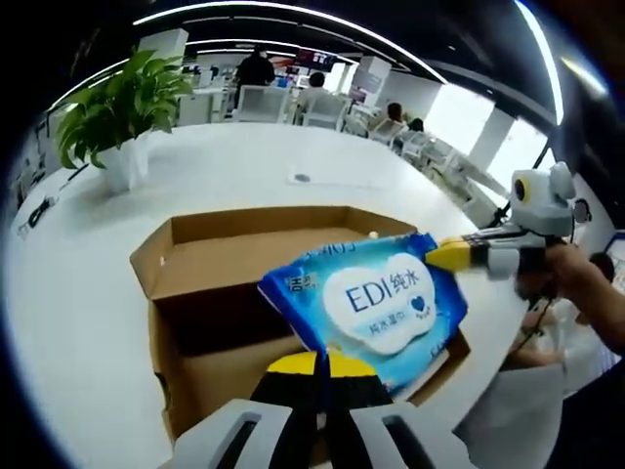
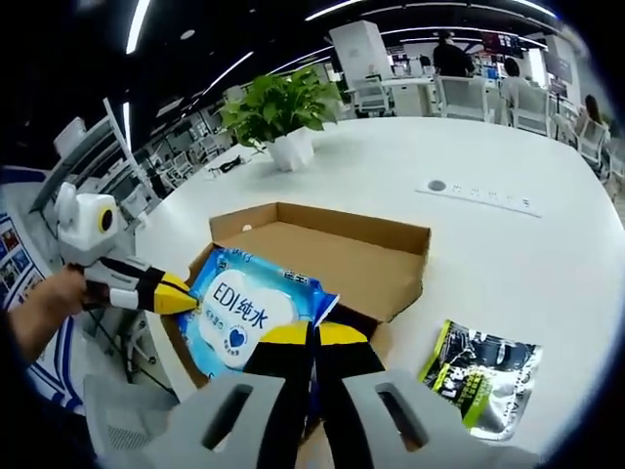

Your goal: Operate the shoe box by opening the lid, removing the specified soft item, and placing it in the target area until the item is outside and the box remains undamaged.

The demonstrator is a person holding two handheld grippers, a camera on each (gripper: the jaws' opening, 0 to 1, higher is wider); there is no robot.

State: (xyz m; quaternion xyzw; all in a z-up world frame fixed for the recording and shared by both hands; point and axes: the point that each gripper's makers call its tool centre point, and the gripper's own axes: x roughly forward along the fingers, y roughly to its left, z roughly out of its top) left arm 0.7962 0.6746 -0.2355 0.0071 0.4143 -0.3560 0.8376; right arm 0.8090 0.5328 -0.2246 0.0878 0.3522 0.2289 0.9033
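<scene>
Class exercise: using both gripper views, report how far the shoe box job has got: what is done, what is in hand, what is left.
Done: the cardboard shoe box stands open, lid flap up. In hand: the blue wet-wipes pack is held above the box, left gripper shut on one edge, right gripper shut on the other. Left: setting the pack on the white table; a black-green pouch lies there beside the box.

Your shoe box [image 1: 225, 264] is plain brown cardboard, matt and unprinted (raw at the flap edges). The wipes pack [image 1: 376, 303] is glossy blue plastic film, creased and catching light. The table [image 1: 234, 171] beneath is smooth, white and faintly shiny. The second packet [image 2: 480, 376] beside your box is glossy dark foil.
</scene>
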